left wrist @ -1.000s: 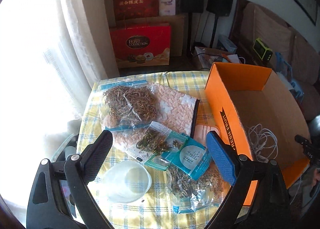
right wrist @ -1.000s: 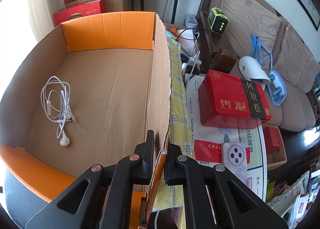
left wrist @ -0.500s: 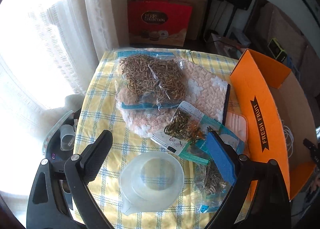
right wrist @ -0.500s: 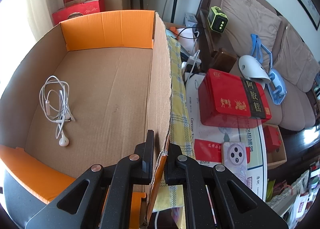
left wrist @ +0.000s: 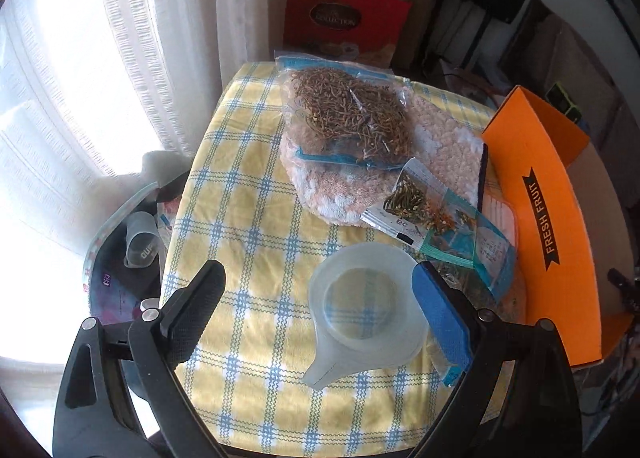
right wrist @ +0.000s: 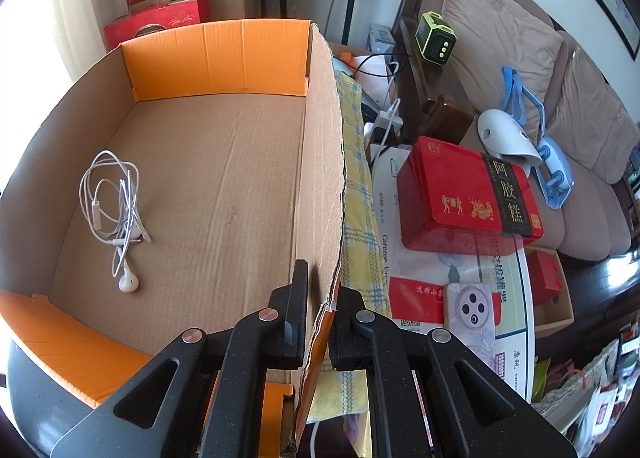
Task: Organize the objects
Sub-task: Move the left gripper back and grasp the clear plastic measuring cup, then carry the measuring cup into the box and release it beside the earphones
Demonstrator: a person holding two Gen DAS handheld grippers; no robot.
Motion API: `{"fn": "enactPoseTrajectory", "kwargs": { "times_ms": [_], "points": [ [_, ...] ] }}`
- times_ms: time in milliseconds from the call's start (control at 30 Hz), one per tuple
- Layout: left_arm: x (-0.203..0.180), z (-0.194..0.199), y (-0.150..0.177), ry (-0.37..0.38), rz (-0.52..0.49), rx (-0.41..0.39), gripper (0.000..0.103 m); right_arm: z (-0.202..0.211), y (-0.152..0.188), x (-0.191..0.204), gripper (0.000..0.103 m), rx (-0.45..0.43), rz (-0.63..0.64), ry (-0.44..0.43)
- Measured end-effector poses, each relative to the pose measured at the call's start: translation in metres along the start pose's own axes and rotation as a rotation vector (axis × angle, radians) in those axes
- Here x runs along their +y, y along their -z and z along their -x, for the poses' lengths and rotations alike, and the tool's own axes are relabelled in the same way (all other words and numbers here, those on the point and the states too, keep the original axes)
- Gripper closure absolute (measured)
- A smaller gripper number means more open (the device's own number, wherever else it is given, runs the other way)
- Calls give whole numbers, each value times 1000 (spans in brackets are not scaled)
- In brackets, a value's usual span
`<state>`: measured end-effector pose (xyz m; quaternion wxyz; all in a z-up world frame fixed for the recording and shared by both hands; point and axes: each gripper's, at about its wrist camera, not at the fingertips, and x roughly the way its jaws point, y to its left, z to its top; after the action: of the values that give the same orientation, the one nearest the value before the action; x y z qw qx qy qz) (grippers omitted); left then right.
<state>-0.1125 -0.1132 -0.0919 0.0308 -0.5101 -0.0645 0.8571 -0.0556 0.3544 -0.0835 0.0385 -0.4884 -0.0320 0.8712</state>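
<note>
Checked tablecloth [left wrist: 256,225], herb bag [left wrist: 476,282] half-hidden behind blue-padded left tongs [left wrist: 316,298].

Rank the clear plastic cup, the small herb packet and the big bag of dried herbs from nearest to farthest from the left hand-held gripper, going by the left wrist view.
1. Clear plastic cup: between the open fingers of the left hand-held gripper, by the blue pad.
2. Small herb packet: farther up, right of centre.
3. Big bag of dried herbs: far end of the table, on the fluffy mat.
</note>
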Motion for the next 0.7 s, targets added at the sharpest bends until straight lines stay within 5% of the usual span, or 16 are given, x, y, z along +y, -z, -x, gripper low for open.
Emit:
{"fn": "enactPoseTrajectory", "kwargs": {
  "times_ms": [100,267,467,700],
  "points": [
    [5,5,0,6,5,6,23,0,0,0,96,0,0,0],
    [6,-9,-5,-12,-11,79,75,0,0,1,95,0,1,0],
    [2,-22,-8,7,-3,122,93,0,-1,2,95,0,3,1],
    [-4,0,-11,21,-12,66,96,0,-1,1,95,0,2,0]
  ]
}}
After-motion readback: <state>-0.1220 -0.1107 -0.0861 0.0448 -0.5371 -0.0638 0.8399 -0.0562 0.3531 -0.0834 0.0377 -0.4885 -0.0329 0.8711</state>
